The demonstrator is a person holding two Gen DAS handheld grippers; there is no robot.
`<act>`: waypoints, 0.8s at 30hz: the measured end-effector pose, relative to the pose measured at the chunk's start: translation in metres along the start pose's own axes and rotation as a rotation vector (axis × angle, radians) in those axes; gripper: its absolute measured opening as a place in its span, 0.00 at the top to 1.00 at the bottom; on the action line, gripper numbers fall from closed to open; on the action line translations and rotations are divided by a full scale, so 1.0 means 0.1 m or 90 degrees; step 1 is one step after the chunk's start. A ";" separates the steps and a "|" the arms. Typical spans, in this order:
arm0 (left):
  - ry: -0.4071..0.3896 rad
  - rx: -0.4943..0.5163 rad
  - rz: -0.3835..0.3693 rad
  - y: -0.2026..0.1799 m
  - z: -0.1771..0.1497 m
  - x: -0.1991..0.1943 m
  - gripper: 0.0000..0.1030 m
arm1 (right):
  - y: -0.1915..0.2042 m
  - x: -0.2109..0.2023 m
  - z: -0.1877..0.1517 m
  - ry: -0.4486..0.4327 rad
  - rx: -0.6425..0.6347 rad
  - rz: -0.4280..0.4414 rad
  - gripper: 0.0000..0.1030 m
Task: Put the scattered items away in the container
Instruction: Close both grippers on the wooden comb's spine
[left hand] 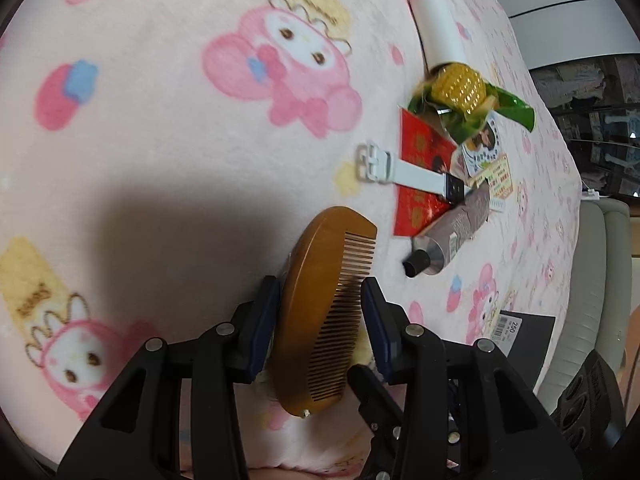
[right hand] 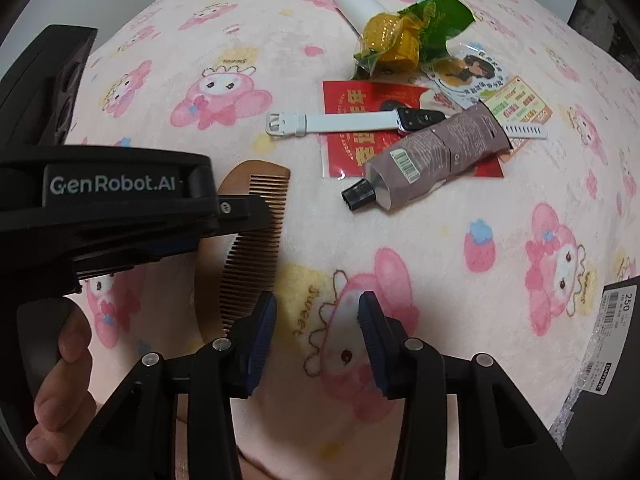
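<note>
My left gripper is shut on a wooden comb, one pad against its back and the other against the teeth tips. In the right wrist view the comb hangs under that gripper, just left of my right gripper. The right gripper is open over the pink blanket with nothing between its pads. Farther off lie a white watch, a grey tube with a black cap, a red packet, a white bottle and a yellow snack in green wrap. A black box with a white label sits at the right edge.
A pink cartoon-print blanket covers the surface. Printed cards and a coupon lie beside the tube. A hand grips the left gripper's handle. In the left wrist view, the black box sits at the blanket's right edge beside pale furniture.
</note>
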State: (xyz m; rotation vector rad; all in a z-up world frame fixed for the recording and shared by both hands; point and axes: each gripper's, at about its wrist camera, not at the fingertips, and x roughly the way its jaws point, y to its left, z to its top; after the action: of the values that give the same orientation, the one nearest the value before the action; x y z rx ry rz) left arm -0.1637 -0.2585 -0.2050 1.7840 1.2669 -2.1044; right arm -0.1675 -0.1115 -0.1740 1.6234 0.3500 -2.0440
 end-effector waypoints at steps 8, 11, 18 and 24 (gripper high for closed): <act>0.057 0.005 -0.059 -0.21 -0.18 0.10 0.59 | -0.15 -0.07 -0.14 0.006 0.032 0.004 0.61; 0.056 0.041 -0.046 -0.39 -0.31 0.12 0.53 | -0.21 -0.12 -0.20 0.003 0.044 -0.009 0.61; 0.009 0.064 -0.017 -0.50 -0.39 0.05 0.51 | -0.35 -0.20 -0.34 -0.001 0.067 -0.029 0.60; -0.048 0.074 0.029 -0.49 -0.34 -0.07 0.51 | -0.36 -0.09 -0.45 0.025 0.063 -0.010 0.60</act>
State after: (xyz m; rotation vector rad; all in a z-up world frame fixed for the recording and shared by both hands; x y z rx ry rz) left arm -0.1634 -0.2082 -0.1720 1.7405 1.0975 -2.2393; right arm -0.1476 -0.0569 -0.1807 1.7259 0.2803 -2.0741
